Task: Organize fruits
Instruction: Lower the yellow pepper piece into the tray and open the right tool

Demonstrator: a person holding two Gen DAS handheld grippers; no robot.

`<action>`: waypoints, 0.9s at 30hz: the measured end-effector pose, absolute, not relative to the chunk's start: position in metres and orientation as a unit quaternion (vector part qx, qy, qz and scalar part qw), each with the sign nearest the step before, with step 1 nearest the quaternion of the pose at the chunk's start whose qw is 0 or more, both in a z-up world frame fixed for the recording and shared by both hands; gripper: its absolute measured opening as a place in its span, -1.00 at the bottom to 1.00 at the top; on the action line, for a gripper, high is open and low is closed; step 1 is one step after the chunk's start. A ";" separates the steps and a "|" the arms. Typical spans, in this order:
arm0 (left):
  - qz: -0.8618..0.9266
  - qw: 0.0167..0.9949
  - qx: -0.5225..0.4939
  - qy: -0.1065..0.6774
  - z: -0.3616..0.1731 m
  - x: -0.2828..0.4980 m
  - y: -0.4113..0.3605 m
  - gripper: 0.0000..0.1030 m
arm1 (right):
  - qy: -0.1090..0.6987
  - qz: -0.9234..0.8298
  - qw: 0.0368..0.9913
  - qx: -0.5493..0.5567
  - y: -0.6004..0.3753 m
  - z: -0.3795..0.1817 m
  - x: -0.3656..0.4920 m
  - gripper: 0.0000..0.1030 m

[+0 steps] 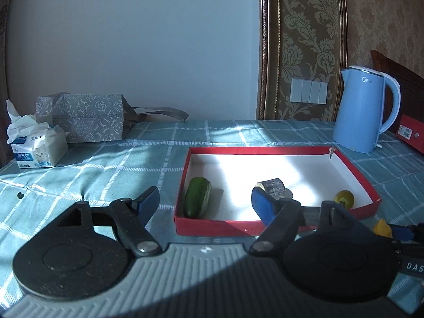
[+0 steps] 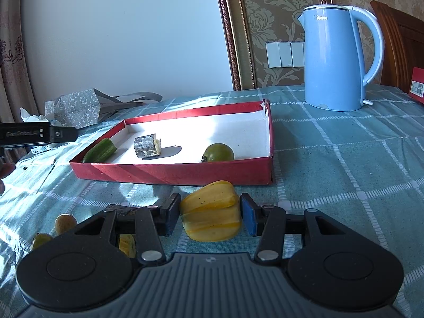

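A red box lid (image 2: 185, 171) with a white inside lies on the table; it also shows in the left wrist view (image 1: 212, 226). In it lie a cucumber (image 1: 197, 197) (image 2: 102, 149), a grey sugarcane stub (image 1: 274, 188) (image 2: 147, 145) and a green tomato (image 1: 344, 198) (image 2: 218, 153). My right gripper (image 2: 210, 212) is shut on a yellow starfruit piece (image 2: 212, 212) just in front of the lid. My left gripper (image 1: 205, 202) is open and empty, at the lid's front left corner.
A blue kettle (image 2: 336, 58) stands behind the lid at the right. A patterned bag (image 1: 82, 118) and a tissue pack (image 1: 37, 148) sit at the far left. Small fruits (image 2: 65, 222) and a yellow piece (image 2: 127, 245) lie at the right gripper's left. A red box (image 1: 412, 135) is at the far right.
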State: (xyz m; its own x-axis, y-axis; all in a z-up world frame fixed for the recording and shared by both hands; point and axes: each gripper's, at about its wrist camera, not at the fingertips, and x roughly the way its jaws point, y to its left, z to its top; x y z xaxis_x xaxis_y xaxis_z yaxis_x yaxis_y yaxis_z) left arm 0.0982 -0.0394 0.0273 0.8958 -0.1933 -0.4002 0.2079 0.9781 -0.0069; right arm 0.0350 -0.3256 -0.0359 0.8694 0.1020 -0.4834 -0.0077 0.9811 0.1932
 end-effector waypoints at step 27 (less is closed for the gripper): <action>-0.098 0.973 0.018 0.209 -0.013 0.059 0.000 0.61 | 0.242 0.007 0.969 -0.041 -0.274 -0.001 0.125 -0.07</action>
